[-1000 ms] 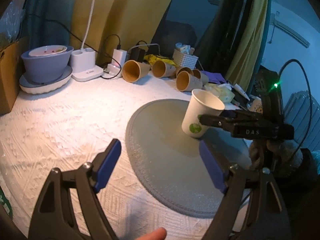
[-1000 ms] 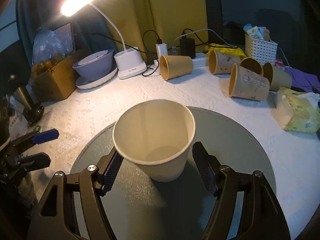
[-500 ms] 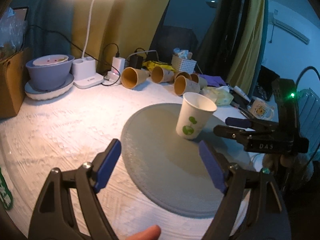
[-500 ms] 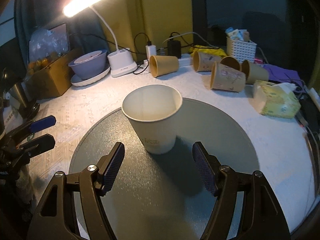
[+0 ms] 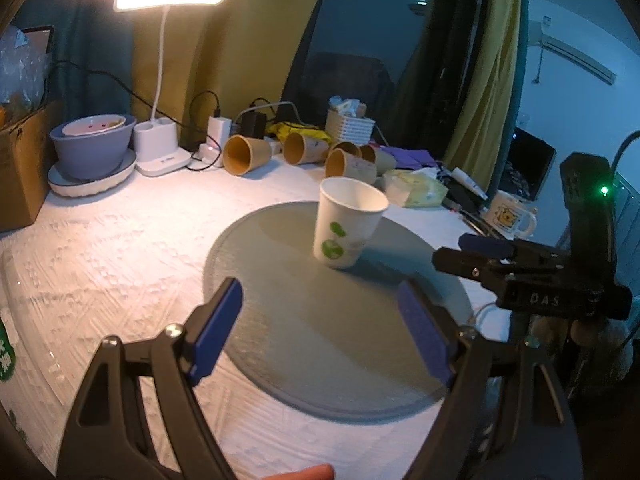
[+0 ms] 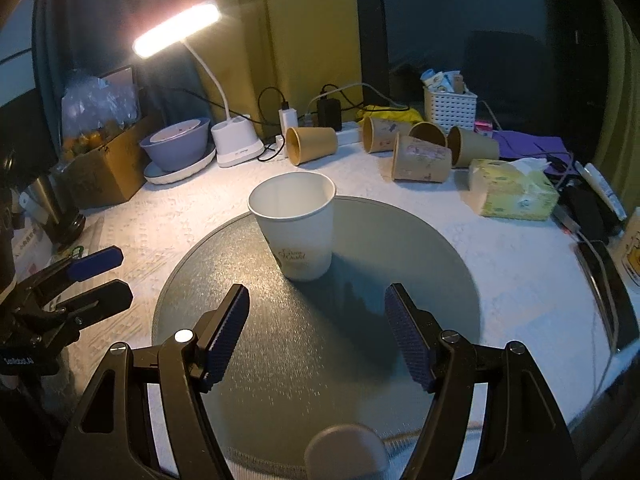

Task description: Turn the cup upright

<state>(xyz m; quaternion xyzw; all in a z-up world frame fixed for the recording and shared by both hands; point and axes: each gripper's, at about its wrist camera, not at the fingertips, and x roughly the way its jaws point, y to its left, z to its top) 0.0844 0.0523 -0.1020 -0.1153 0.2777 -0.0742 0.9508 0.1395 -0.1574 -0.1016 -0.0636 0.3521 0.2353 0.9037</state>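
Cup upright on the mat, both grippers free of it

The white paper cup (image 6: pixel 296 226) stands mouth-up on the round grey mat (image 6: pixel 420 256), apart from the right gripper (image 6: pixel 316 336), whose jaws are spread and empty; the left gripper (image 5: pixel 320 332) is likewise spread, holding nothing. The flip looks done, though the fisheye makes it hard to say whether the base sits fully flat. Best practice now: draw the grippers straight away from the cup, jaws wide, without brushing its rim.
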